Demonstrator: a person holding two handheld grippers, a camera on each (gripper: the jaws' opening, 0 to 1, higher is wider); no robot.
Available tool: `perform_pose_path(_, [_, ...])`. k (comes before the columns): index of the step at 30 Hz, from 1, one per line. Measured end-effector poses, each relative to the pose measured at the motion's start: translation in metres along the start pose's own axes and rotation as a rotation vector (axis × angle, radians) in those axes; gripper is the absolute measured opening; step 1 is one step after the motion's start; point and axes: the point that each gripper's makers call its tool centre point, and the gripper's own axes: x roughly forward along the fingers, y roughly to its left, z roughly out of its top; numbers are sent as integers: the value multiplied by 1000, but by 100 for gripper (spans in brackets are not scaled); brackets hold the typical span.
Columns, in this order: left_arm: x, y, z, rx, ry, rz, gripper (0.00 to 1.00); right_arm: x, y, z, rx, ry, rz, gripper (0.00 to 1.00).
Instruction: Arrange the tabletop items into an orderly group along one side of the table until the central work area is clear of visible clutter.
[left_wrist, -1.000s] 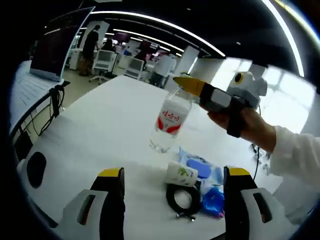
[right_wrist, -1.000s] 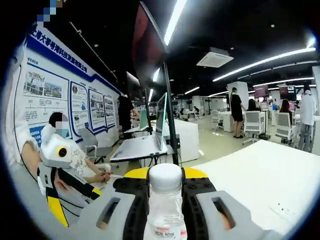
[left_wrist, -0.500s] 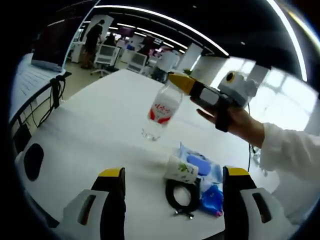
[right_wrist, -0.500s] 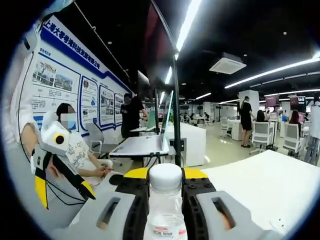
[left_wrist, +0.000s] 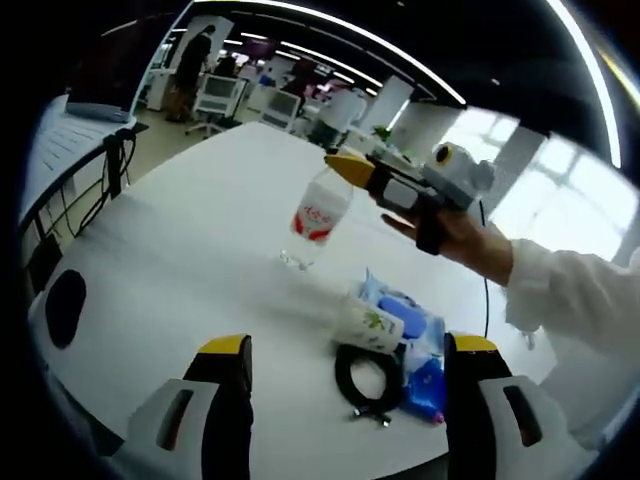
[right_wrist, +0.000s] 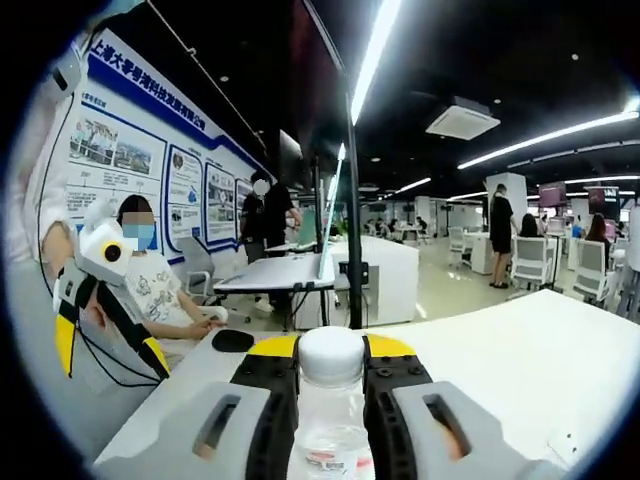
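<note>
A clear water bottle (left_wrist: 312, 217) with a red label hangs tilted just over the white table (left_wrist: 190, 240), its base close to the surface. My right gripper (left_wrist: 352, 170) comes in from the right, shut on its neck. In the right gripper view the white-capped bottle (right_wrist: 331, 356) stands between the jaws of my right gripper (right_wrist: 331, 400). My left gripper (left_wrist: 347, 348) is open near the table's front edge, and beyond it lies a pile: a small white cup (left_wrist: 368, 322), a black cable coil (left_wrist: 368, 376) and a blue wipes pack (left_wrist: 405, 318). My left gripper (right_wrist: 110, 350) also hangs at the left.
A flat black oval object (left_wrist: 65, 306) lies at the table's left edge, seen also as a black oval object (right_wrist: 232, 340). A small blue item (left_wrist: 425, 392) sits by the coil. Desks, chairs and people fill the office behind. A seated person (right_wrist: 160, 290) is beyond the table.
The right gripper has carried the bottle farther out over the table, away from the pile. Both views have shifted with the hands. The left gripper stays open.
</note>
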Motion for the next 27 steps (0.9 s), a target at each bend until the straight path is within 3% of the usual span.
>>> perform_pose_path(10, [3,4,-3,-63,12,-20,74,5,6,-24,-4,68,37,20])
perform_pose_path(14, [4,4,-3,-57,12,-18,73,3,3,-21,13,40,39,20])
perform_pose_path(20, [6,-1,-4,-122,8,-53,73,-1,3,-22,19,37,36,20])
perform_pose_path(27, [9,-3,-4,-112,8,-58,73,-7,2,-25,21,28,52,20])
